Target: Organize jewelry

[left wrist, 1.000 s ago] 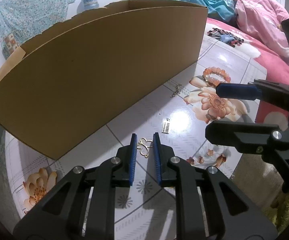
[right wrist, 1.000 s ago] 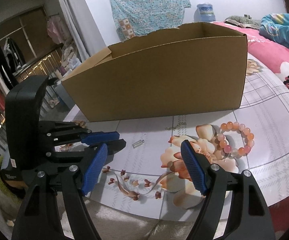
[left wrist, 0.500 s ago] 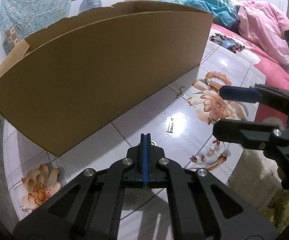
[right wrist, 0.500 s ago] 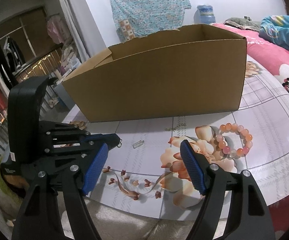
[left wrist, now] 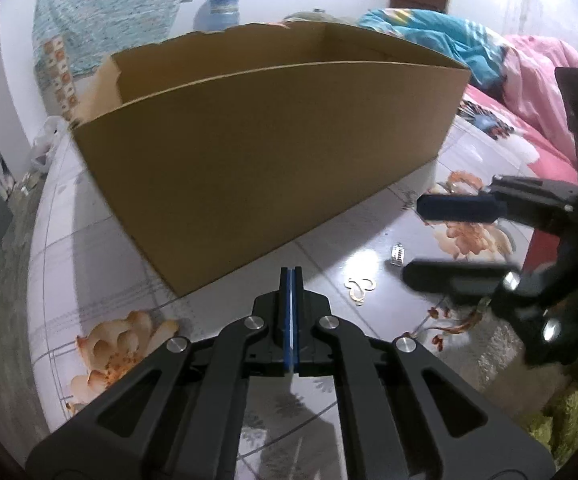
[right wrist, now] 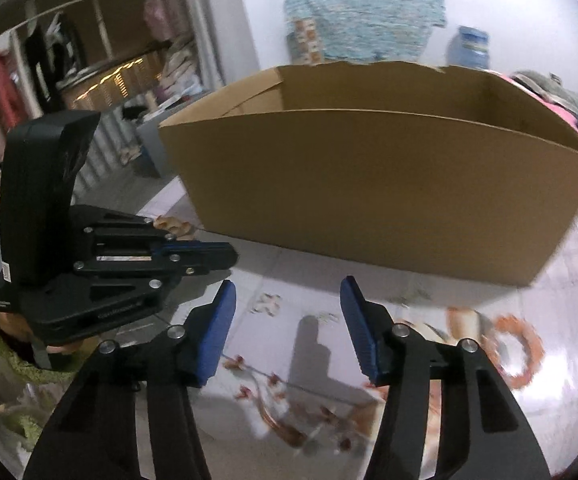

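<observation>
With the left gripper (left wrist: 290,276) shut on nothing and the gold pendant (left wrist: 359,289) lying just to its right, the closing, empty right gripper (right wrist: 287,300) is best lowered squarely over it.

Our left black two-finger gripper with blue pads (left wrist: 291,280) points steeply downward, its jaws pressed fully together with nothing visible between them. Our right black gripper with blue ribbed pads (right wrist: 287,300) also tilts down, its jaws closing, with nothing between them.
</observation>
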A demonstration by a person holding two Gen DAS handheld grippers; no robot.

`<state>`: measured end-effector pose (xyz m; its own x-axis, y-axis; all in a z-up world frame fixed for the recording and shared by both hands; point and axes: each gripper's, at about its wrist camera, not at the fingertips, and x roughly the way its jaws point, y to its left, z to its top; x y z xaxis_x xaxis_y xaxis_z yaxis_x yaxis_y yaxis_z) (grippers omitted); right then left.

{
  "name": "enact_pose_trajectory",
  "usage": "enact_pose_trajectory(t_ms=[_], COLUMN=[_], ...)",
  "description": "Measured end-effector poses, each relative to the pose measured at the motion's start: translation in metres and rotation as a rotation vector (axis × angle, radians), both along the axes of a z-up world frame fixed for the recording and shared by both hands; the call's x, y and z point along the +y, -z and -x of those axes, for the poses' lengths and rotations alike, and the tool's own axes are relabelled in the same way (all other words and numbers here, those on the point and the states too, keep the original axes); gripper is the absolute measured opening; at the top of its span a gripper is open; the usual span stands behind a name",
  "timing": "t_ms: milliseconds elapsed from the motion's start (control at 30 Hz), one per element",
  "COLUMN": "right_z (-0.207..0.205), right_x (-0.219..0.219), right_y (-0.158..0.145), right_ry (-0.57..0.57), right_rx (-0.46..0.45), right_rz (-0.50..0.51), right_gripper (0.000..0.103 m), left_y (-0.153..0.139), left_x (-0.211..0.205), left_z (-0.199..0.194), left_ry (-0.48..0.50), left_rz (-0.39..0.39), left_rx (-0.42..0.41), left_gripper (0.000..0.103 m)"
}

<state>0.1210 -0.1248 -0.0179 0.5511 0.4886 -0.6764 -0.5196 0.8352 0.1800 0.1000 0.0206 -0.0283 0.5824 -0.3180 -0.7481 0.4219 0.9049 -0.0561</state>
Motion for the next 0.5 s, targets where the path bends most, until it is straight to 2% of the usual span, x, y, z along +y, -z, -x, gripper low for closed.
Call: enact_pose_trajectory(t_ms=[200,367,467,500], right_z=[-0.001,-0.008,-0.01,-0.011], right_x=[0.032,0.036,0.034,0.032], right_y=[0.015,0.018,0.016,0.015], right_ry=[-0.099,-0.153,-0.185,-0.195], right_rx=[-0.015,-0.012,-0.001,0.005], right_rz=[0.131,0.178,0.186,0.185], right_gripper=[0.04,0.035,0.026,0.019], left_y=[0.004,0.005,0.007,0.007], left_x=[0.008,0.009,0.012,0.015], left_z=[0.0,0.001,0.001,0.002], left_ry=[0.002,0.011,0.011,0.011], left_rz=[0.016,0.023,0.03,0.032], left_rx=[0.004,0.001,0.002,0.002], left_gripper=[0.001,0.001,0.001,0.001])
